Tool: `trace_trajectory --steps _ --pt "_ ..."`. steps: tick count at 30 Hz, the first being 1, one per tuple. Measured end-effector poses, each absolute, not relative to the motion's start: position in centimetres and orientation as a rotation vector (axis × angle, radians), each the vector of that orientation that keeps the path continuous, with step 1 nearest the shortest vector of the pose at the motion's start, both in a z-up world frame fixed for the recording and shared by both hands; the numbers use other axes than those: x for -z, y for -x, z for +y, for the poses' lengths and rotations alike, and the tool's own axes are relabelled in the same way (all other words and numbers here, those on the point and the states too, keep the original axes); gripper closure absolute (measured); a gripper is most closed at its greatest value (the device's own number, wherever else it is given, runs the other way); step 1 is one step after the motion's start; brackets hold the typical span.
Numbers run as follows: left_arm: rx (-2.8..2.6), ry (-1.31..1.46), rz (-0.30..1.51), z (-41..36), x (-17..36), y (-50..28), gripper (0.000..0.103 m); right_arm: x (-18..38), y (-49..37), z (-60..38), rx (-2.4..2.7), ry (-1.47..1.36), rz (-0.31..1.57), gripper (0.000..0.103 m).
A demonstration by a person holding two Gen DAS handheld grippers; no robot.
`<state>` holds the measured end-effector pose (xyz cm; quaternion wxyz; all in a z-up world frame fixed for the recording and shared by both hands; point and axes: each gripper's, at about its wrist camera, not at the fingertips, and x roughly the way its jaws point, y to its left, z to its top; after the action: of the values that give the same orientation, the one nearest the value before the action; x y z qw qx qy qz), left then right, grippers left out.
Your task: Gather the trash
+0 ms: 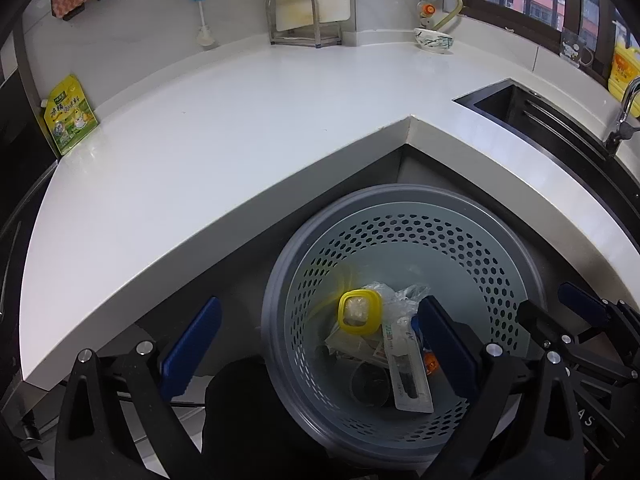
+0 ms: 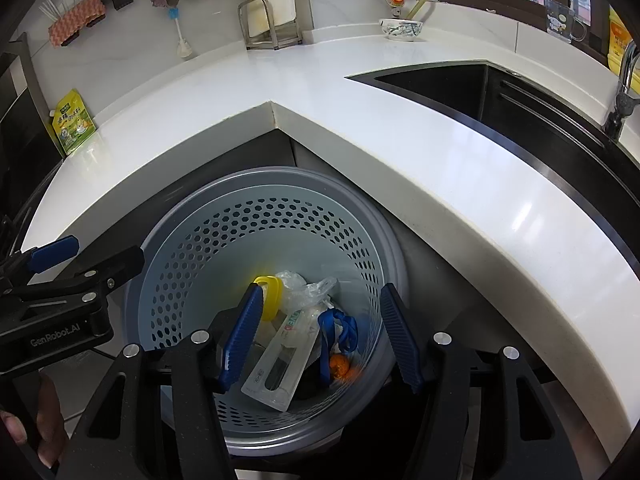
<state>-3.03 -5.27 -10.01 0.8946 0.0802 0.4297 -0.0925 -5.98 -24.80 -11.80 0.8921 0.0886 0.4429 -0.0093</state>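
A round grey perforated bin (image 1: 460, 248) (image 2: 192, 248) stands on the floor in the inner corner of the counter. It holds a yellow-rimmed lid (image 1: 358, 312) (image 2: 270, 296), clear crumpled plastic (image 1: 404, 298) (image 2: 308, 288), a long white toothbrush pack (image 1: 408, 372) (image 2: 280, 364), and a blue ribbon (image 2: 338, 330) with a blurred orange piece (image 2: 340, 366). My left gripper (image 1: 320, 344) (image 2: 92, 258) hangs open over the bin's left rim, its jaws wide and bare. My right gripper (image 2: 322, 336) (image 1: 560, 312) is open above the bin with nothing pressed between its pads.
The white L-shaped counter (image 1: 240, 128) (image 2: 440, 152) wraps around the bin. On it are a yellow-green pouch (image 1: 70, 114), a bowl (image 1: 434, 40) and a rack with a cutting board (image 1: 304, 20). A dark sink (image 2: 460, 92) and faucet (image 2: 622, 92) lie right. A hand (image 2: 40, 424) holds the left gripper.
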Motion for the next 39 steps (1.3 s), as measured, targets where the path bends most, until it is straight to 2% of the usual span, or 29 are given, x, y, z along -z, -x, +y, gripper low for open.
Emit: trace_trajectory --steps 39 --pt "0.163 -0.162 0.933 -5.11 10.48 2.49 0.006 11.81 6.09 -24.38 0.017 -0.18 0.92 0.045"
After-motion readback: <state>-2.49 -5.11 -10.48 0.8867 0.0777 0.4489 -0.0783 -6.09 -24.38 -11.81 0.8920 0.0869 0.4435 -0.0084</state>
